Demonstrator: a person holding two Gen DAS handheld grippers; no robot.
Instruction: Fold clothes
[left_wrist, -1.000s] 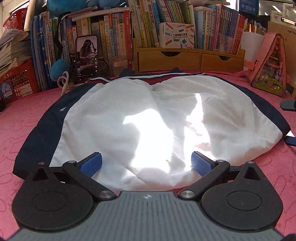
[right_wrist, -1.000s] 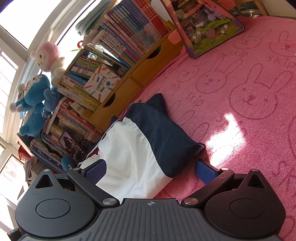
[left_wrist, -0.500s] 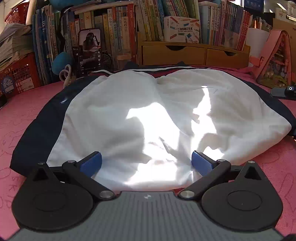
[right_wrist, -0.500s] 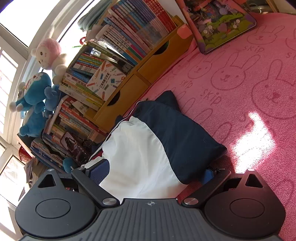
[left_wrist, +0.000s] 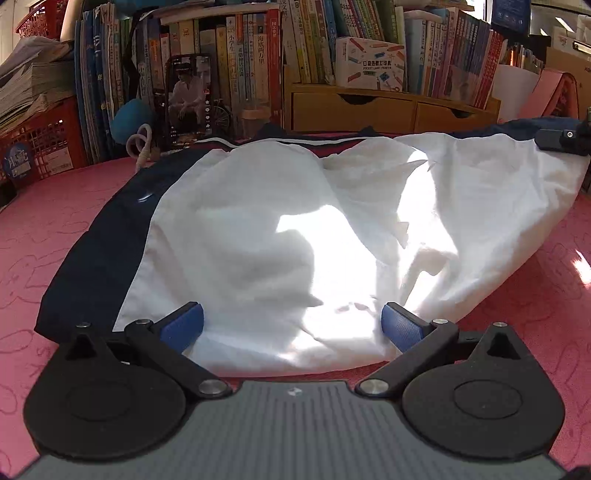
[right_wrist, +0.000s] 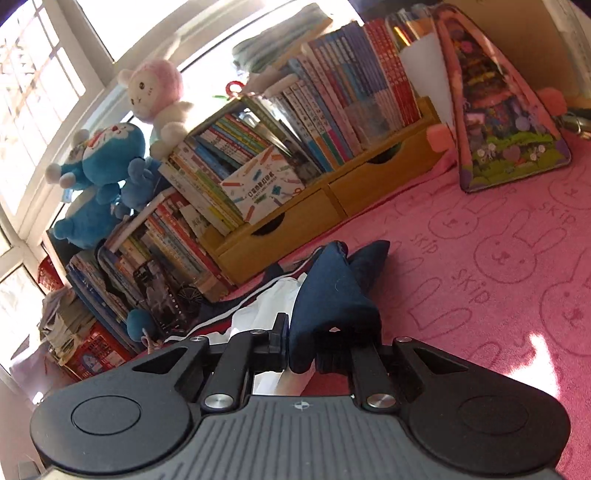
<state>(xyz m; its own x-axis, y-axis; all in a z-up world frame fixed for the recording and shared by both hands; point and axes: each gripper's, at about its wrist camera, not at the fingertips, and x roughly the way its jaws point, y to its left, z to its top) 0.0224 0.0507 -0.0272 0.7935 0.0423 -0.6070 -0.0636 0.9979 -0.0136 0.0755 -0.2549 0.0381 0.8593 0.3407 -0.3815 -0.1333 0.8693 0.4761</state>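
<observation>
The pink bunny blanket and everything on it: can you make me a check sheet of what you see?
Surface: pink blanket printed with bunnies and "skip", sun patches on it.
Job's things: white and navy garment lying spread out, its navy corner lifted.
Clutter: phone propped against the books, pink case leaning upright.
Grippers: left gripper open over the garment's near hem; right gripper just closed, pinching the navy corner.
Cables: white cord beside the phone.
Surroundings: bookshelf with wooden drawers, plush toys by the window, red basket.
</observation>
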